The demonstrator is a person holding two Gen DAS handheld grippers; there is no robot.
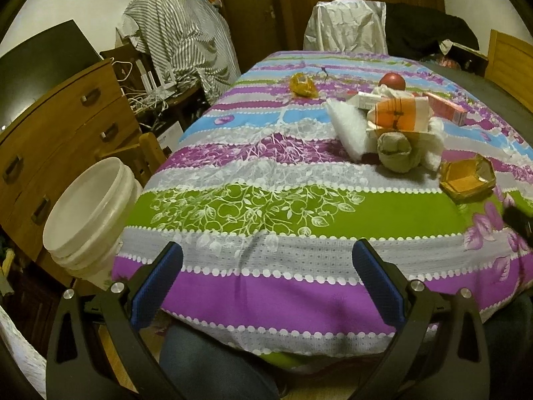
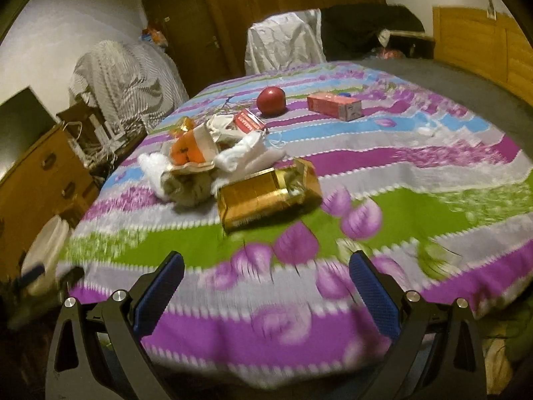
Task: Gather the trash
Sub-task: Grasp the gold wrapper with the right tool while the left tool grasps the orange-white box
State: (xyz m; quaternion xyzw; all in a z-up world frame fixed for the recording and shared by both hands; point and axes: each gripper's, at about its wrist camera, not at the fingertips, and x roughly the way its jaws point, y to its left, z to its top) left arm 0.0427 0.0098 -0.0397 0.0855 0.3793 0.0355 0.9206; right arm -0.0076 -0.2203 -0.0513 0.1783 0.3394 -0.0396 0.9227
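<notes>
We are holding the left gripper (image 1: 268,268) level with its jaws spread wide and gripping nothing. We are holding the right gripper (image 2: 266,275) likewise, its jaws parted wide and carrying nothing between the blue pads (image 2: 160,290).

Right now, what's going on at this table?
A person holds a two-finger claw in each hand at the near edge of a table with a striped floral cloth. The left claw and right claw are both open and empty. A trash pile, a gold box, a pink carton and a red apple sit untouched. A white bucket stands at the table's left.
</notes>
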